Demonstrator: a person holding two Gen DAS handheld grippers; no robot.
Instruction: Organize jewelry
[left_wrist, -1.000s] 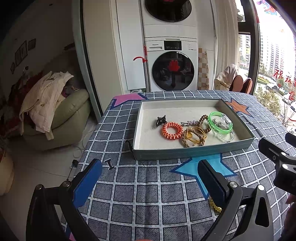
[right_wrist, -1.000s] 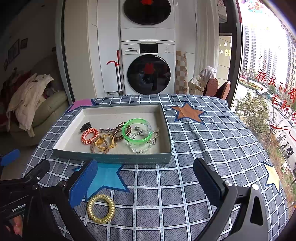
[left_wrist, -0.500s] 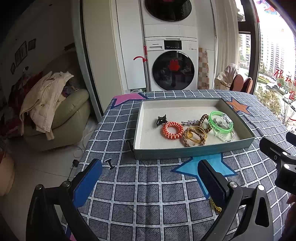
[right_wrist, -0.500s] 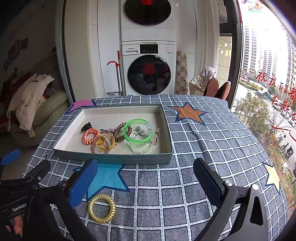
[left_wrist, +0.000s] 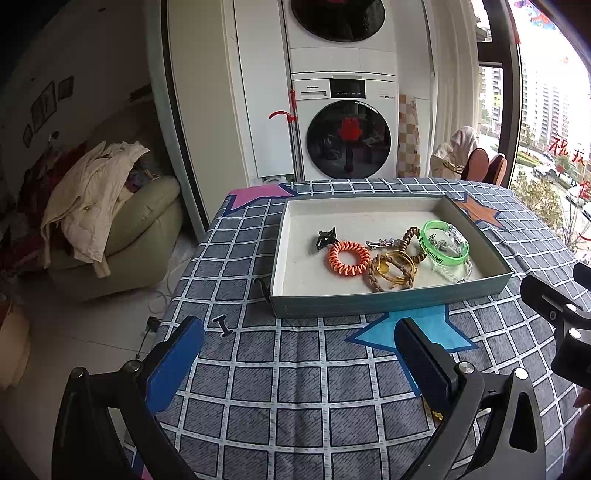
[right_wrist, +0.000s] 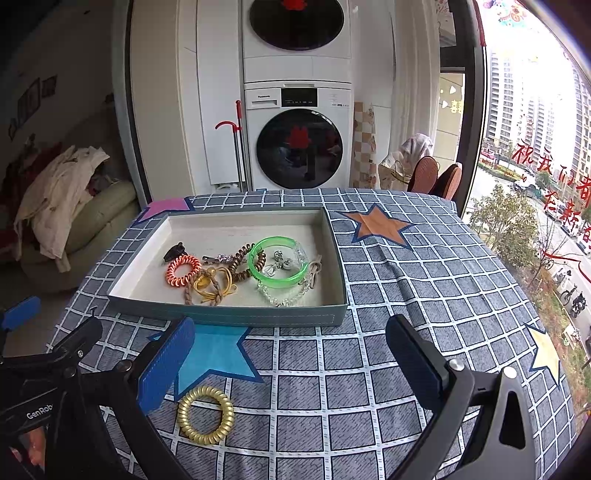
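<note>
On the tabletop (right_wrist: 424, 280), a gold hair tie (right_wrist: 205, 414) lies just beside the right tool (right_wrist: 288, 363), outside the tray (right_wrist: 229, 316). Both the right and left tool (left_wrist: 295, 363) are released, empty. Positions unchanged from earlier.

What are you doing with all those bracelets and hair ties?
A person is tidying jewelry with two handheld grippers. Most pieces already lie in the tray: an orange coil tie, a green bangle, a clear bead bracelet and a few others. One gold coil hair tie lies on the checked tablecloth, outside the tray. The left gripper and the right gripper both have jaws open, holding nothing.
</note>
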